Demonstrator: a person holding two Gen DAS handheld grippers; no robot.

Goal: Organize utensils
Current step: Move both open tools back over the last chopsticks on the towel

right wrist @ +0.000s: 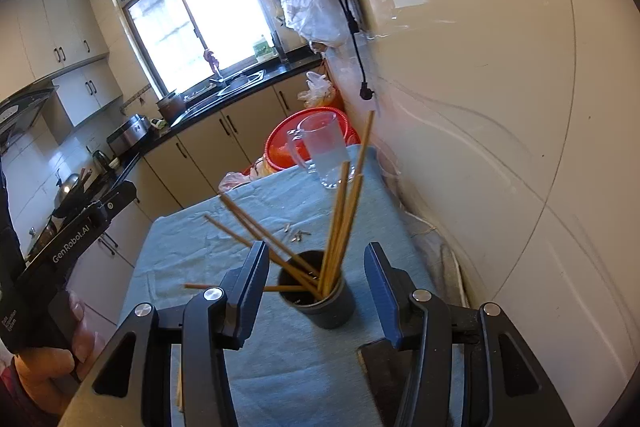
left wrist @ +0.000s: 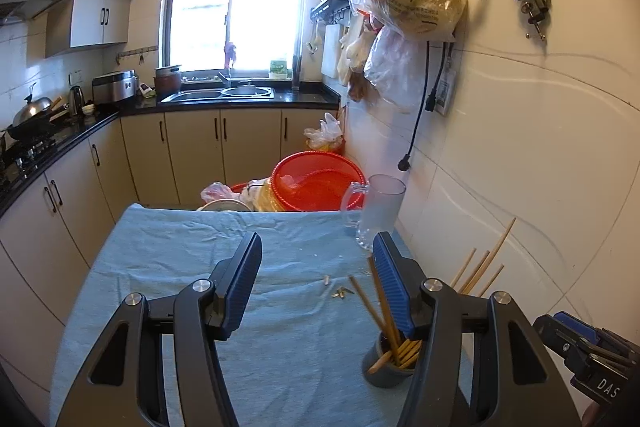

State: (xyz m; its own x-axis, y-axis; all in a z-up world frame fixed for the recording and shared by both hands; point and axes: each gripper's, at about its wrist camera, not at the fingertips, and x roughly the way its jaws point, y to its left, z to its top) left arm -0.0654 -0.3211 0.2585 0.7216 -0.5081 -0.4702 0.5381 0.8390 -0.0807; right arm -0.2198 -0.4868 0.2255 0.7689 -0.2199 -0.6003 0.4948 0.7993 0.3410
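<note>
So the chopsticks (right wrist: pixel 340 227) are basically all sitting in the dark cup (right wrist: pixel 320 301) on the blue cloth (right wrist: pixel 280 367), fanned out, some leaning toward 11 o'clock and a bunch standing near 12. One more stick (right wrist: pixel 179 391) seems to lie on the cloth at about 7 o'clock of the cup, half hidden behind the gripper.

Both grippers are empty and about half open: the right gripper (right wrist: pixel 316 291) frames the cup without touching it, and the left gripper (left wrist: pixel 316 283) hangs over bare cloth with the cup at its 4 o'clock.

Handling-wise, I'd guess these are light, stiff and a bit slick, so pinch one mid-shaft or it'll swivel. The cup looks light too and could tip if you bump the fan.

Stuff nearby: the glass mug (right wrist: pixel 324 147) at 12 o'clock, fragile, keep clear. Small bits (right wrist: pixel 298 235) are scattered between the mug and the cup. The tiled wall (right wrist: pixel 500 147) crowds the 3 o'clock side.
</note>
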